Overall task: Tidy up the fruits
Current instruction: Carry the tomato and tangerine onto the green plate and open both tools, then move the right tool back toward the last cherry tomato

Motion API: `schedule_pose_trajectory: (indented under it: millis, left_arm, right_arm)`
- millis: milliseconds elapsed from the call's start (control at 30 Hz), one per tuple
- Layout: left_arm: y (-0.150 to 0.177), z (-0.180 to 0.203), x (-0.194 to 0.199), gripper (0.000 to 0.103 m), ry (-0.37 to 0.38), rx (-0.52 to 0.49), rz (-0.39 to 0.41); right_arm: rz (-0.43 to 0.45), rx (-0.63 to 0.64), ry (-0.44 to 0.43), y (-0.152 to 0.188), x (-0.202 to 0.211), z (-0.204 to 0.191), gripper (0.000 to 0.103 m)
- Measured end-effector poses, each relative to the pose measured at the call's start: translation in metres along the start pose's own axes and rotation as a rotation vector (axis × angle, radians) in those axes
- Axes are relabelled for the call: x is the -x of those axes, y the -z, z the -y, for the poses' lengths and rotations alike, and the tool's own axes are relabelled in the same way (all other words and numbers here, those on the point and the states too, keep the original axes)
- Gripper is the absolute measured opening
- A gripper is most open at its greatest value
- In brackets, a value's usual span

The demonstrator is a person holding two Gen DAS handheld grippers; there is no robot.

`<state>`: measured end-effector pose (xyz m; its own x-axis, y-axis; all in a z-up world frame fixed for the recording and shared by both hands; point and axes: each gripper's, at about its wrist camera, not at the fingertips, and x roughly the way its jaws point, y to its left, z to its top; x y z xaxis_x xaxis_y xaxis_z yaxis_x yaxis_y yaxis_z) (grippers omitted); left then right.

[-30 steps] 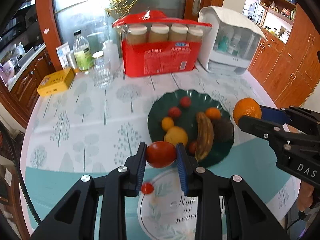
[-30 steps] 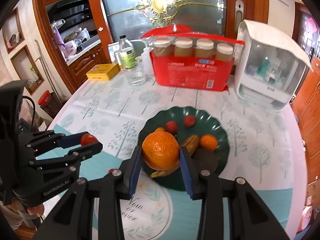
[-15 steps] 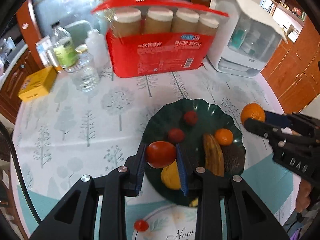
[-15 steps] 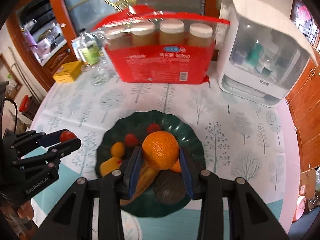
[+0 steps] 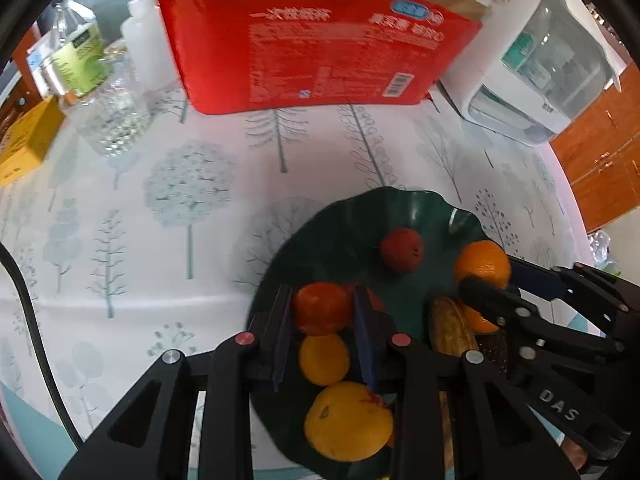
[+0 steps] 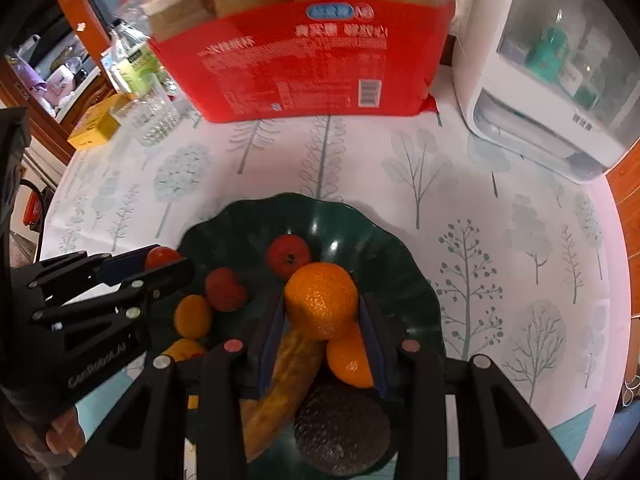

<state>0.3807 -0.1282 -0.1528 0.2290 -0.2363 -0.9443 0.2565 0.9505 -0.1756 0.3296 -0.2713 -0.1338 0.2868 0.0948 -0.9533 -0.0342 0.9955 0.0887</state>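
- Left gripper (image 5: pixel 322 312): we find its jaws closed on a tomato (image 5: pixel 322 309), pads pressed to both sides. A second ago it hung over the cloth short of the plate (image 5: pixel 352 216); it now sits over the plate's near-left part, above a small yellow fruit (image 5: pixel 324 359) and a larger one (image 5: pixel 348 420).
- Plate centre: two red fruits (image 6: pixel 288 256) lie loose. A banana (image 6: pixel 288 364), a dark fruit (image 6: pixel 342 428) and a small orange (image 6: pixel 350 360) fill the near side.
- Right gripper (image 6: pixel 322 312): its jaws are clamped on an orange (image 6: pixel 321 300), no gap showing. It has come in from the plate's right edge and now hangs over the banana and small orange.
- Judgement: both carries have reached the plate; release looks next. The orange could roll off the crowded pile, so we would set it low.
- Background: red pack (image 6: pixel 304 56) and white appliance (image 6: pixel 560 80), well apart from the work.
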Motion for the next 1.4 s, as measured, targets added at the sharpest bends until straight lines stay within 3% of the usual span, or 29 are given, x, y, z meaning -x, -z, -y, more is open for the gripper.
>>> schedule_pose_trajectory:
  millis: [267, 467, 767, 1400]
  left_arm:
    - [0.002, 0.024, -0.011, 0.029, 0.035, -0.094, -0.012]
    - [0.005, 0.027, -0.014, 0.053, 0.029, -0.096, -0.026]
    - [0.014, 0.025, 0.009, 0.064, 0.022, -0.098, 0.014]
    - [0.051, 0.016, 0.067, 0.073, -0.061, -0.083, 0.044]
  right_arm:
    - [-0.031, -0.015, 0.005, -0.003, -0.017, 0.015, 0.039]
    - [-0.031, -0.018, -0.005, 0.001, -0.015, 0.018, 0.04]
    - [0.008, -0.014, 0.001, 0.007, 0.0, 0.017, 0.041]
    - [0.05, 0.008, 0.019, 0.045, 0.051, -0.001, 0.041]
